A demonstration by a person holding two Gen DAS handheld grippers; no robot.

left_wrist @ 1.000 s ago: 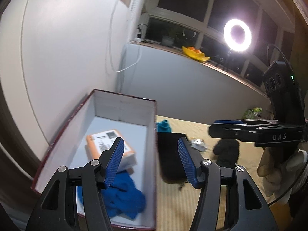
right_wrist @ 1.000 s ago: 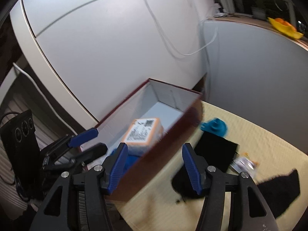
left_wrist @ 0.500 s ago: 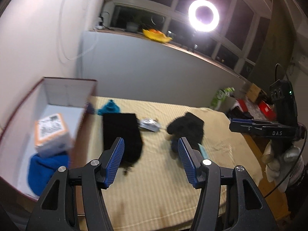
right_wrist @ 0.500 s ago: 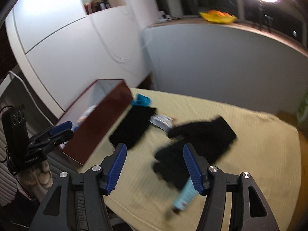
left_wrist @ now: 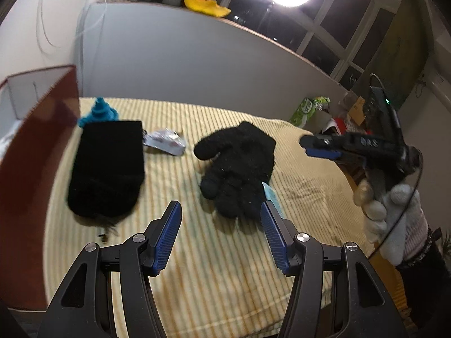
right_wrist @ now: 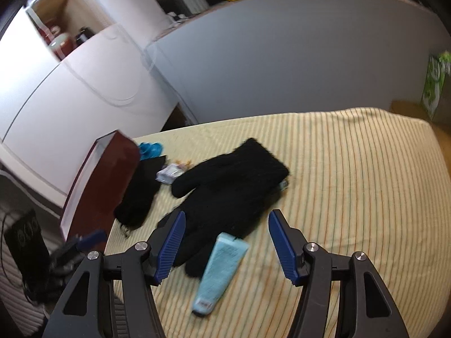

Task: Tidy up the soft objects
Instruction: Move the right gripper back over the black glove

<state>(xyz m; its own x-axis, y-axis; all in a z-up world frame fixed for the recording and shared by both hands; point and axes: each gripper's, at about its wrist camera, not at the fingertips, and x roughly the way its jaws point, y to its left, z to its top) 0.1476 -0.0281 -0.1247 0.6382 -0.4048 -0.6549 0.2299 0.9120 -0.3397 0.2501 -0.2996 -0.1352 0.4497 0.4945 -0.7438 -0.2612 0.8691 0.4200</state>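
A black knit glove (left_wrist: 239,166) lies on the yellow striped cloth (left_wrist: 225,267), also in the right wrist view (right_wrist: 228,188). A black flat knit piece (left_wrist: 108,166) lies left of it (right_wrist: 141,194), a small blue soft item (left_wrist: 98,111) behind that (right_wrist: 150,149). The red box (left_wrist: 36,146) with white inside stands at the left (right_wrist: 104,186). My left gripper (left_wrist: 221,236) is open and empty, just in front of the glove. My right gripper (right_wrist: 227,245) is open and empty, above the glove's fingers and a light blue tube (right_wrist: 220,270).
A silver wrapper (left_wrist: 166,140) lies between the two black pieces (right_wrist: 169,173). The right gripper (left_wrist: 324,148) also shows at the right of the left wrist view, held by a gloved hand. A grey wall runs behind the table. A green pack (left_wrist: 305,109) stands at the far right.
Both views have swung right, away from the box and toward the glove. The box has gone to the left edge; the glove now lies just ahead of both grippers. Both stayed open.
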